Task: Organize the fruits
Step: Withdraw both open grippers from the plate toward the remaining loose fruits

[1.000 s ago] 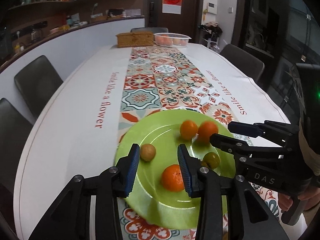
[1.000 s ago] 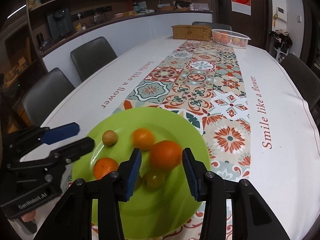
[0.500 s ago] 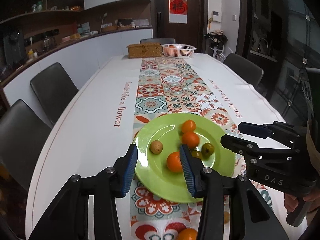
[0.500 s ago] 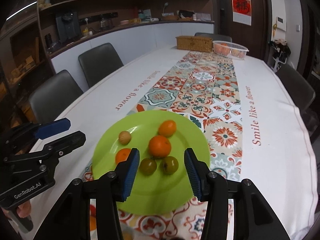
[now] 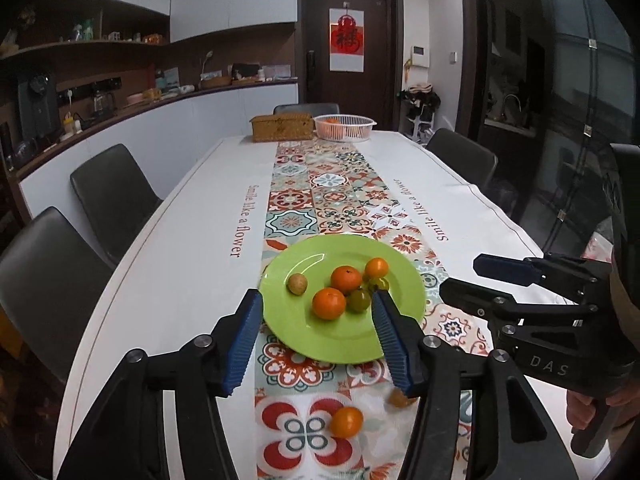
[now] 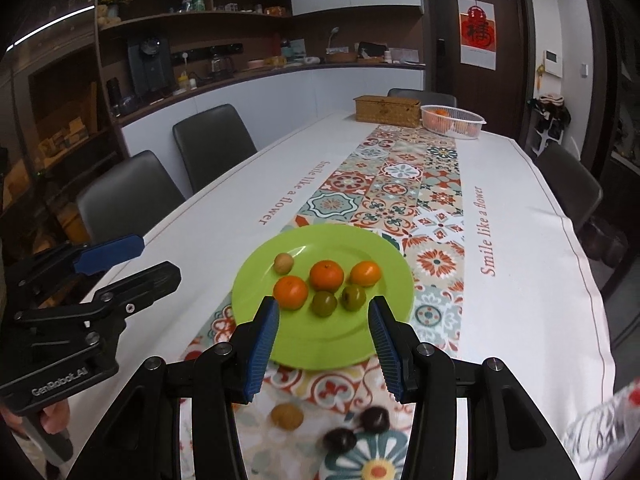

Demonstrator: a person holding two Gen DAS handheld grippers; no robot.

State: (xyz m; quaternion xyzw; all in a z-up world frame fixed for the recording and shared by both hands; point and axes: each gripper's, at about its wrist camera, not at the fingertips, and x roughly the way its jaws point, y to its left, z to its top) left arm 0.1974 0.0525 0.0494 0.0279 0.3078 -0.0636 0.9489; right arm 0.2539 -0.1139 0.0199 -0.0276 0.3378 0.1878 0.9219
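A green plate (image 5: 320,344) (image 6: 320,344) on the patterned runner holds three oranges, two green fruits (image 6: 324,303) and a small tan fruit (image 5: 297,283). My left gripper (image 5: 318,340) is open and empty, held above the plate's near edge. My right gripper (image 6: 322,340) is open and empty, also above the plate's near edge. Off the plate, an orange (image 5: 346,421) and a brown fruit (image 5: 397,398) lie on the runner near me. In the right wrist view a tan fruit (image 6: 286,416) and two dark fruits (image 6: 375,418) lie on the runner below the fingers.
A wicker box (image 5: 281,127) and a white basket of oranges (image 5: 345,127) stand at the table's far end. Dark chairs (image 5: 108,196) line both sides. A clear plastic wrapper (image 6: 600,420) sits at the near right edge.
Both grippers have pulled back and up from the plate. The view has widened, and loose fruits on the runner near me have come into sight.
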